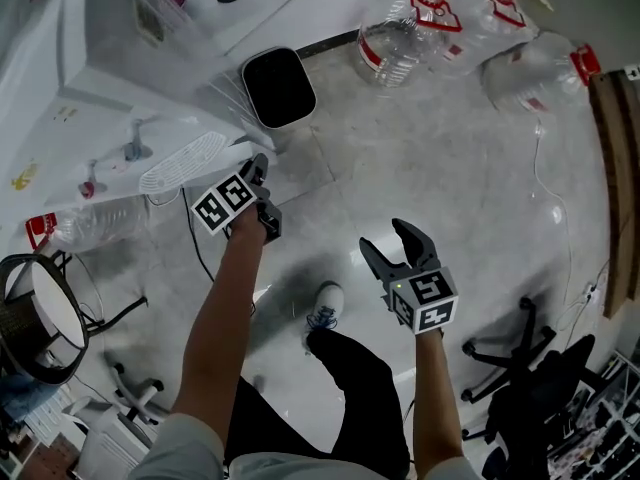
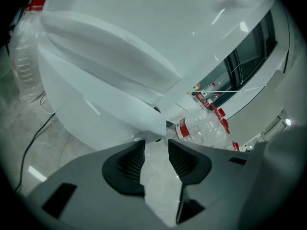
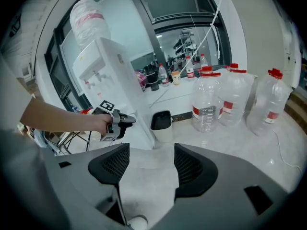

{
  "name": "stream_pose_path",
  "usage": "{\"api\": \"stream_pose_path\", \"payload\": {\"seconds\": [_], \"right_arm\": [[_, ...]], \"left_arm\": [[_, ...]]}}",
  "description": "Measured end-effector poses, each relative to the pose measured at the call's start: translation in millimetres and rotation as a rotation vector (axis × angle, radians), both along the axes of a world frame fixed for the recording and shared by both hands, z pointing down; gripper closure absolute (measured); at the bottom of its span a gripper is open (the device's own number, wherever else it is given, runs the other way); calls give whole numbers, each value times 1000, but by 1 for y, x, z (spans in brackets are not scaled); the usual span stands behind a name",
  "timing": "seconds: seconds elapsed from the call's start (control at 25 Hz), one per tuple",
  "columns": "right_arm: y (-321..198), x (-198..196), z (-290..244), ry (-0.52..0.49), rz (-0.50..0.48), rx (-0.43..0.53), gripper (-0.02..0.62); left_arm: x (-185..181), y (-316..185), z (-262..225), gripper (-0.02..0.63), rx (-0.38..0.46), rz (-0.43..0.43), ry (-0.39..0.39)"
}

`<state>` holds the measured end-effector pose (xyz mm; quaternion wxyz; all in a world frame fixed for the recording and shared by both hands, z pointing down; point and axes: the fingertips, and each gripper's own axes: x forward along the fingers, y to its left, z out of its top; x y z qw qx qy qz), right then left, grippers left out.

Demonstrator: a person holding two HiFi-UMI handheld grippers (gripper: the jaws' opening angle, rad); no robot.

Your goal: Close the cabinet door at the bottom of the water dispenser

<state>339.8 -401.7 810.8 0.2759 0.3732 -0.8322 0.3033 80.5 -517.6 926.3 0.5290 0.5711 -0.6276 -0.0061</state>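
Note:
The white water dispenser [image 1: 120, 118] stands at the upper left of the head view, and its tall body [image 3: 112, 75] also shows in the right gripper view. My left gripper [image 1: 262, 173] points at its lower front. In the left gripper view the white cabinet door [image 2: 110, 95] fills the frame at a slant. Its lower corner sits just beyond my left gripper [image 2: 156, 145], whose jaws stand a little apart with only floor showing between the pads. My right gripper [image 1: 385, 236] hangs open over bare floor to the right, empty, and the right gripper [image 3: 151, 150] faces the dispenser.
A black-lined bin [image 1: 277, 86] stands beside the dispenser. Several large water jugs [image 1: 400, 38] crowd the far wall. An empty jug [image 1: 90, 223] and a cable [image 1: 195, 248] lie left of my arm. An office chair [image 1: 530, 368] is at the lower right, a round stool [image 1: 40, 313] at the lower left.

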Motion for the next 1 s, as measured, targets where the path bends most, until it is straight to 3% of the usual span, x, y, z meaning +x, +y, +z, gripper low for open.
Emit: {"api": "stream_pose_path", "payload": {"seconds": [0.36,0.56,0.76,0.92,1.0], "right_arm": [[-12,13,7,9,5,-6,293],[-16,2,-20,22,7,31,295],[-23,-11,-76,15,44,70,312],[-23,-38,-139,-16,62,131,390],[-21,-50,-175,-24,96,204,481]], "left_arm": [[-8,-44,-11,434,47,2,-36],[-3,-23,-24,434,14,90,-66],[-2,17,-66,467,10,271,-169],[-16,46,-113,517,26,357,-176],[-28,58,-143,549,33,409,-220]]}}
